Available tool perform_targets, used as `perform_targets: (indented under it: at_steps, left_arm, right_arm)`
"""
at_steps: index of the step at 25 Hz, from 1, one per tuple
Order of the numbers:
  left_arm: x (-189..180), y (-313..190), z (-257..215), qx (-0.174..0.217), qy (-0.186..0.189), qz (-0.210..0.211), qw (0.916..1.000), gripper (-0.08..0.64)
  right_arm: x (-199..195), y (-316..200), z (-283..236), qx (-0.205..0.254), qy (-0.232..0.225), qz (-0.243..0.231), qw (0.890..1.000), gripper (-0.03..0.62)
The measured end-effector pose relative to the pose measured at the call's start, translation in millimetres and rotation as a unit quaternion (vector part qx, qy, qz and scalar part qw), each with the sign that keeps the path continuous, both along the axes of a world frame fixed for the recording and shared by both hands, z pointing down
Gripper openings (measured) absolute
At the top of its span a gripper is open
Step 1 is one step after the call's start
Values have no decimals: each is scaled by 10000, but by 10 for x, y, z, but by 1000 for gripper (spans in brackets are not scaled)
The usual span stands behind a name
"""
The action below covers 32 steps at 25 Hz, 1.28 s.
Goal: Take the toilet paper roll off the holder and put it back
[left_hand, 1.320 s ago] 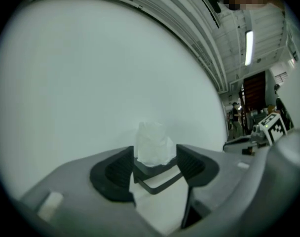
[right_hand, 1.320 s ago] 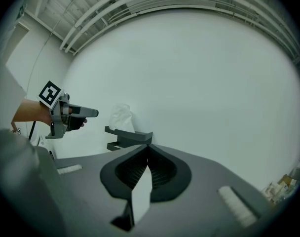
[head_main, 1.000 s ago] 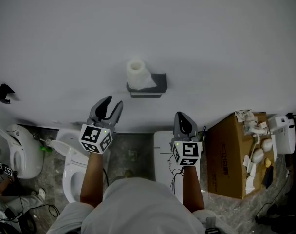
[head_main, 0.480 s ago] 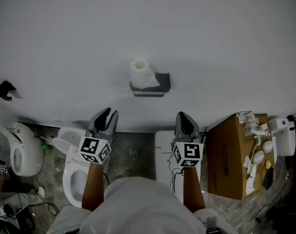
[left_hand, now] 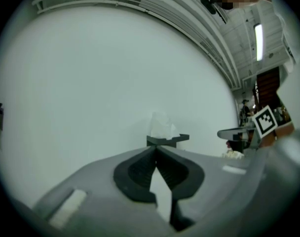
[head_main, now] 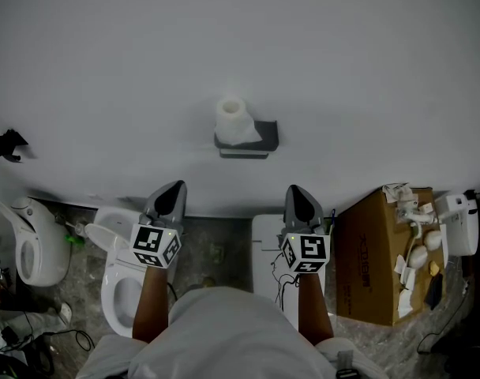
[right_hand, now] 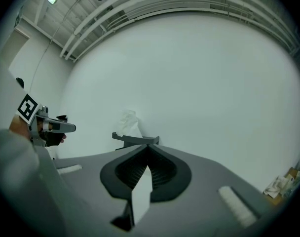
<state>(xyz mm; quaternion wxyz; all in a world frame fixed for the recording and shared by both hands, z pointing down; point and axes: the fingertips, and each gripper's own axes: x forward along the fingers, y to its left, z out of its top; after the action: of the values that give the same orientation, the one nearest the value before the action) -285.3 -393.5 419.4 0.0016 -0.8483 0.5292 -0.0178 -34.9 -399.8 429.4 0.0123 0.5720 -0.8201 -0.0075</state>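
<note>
We face the white toilet paper roll [head_main: 231,119], upright on the left end of its dark grey wall holder [head_main: 258,143], straight ahead of our left gripper [head_main: 171,189] (jaws just closed on nothing) and leftward of our right gripper [head_main: 298,192], likewise clenched empty, both well short.

Cardboard box [head_main: 363,268] well apart from toilet [head_main: 111,273]
</note>
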Motion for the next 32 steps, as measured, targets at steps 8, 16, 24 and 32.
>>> perform_targets:
  at_steps: [8,16,24,32]
  left_arm:
    - [10,32,12,-27,-49,56,10000,0]
    - [48,74,-24,14,-55,89,9999,0]
    - [60,116,-70,69,-108,106,9999,0]
    - [49,135,-78,88,-79,118,9999,0]
  right_arm:
    - [-22,52,-9,25,65,-41,10000,1]
    - [-21,104,-12,15,77,-50,10000,0]
    - [-107,145,-14,-16,44,-197,9998,2]
    - [-114,175,-13,-4,40,-176,9998,2]
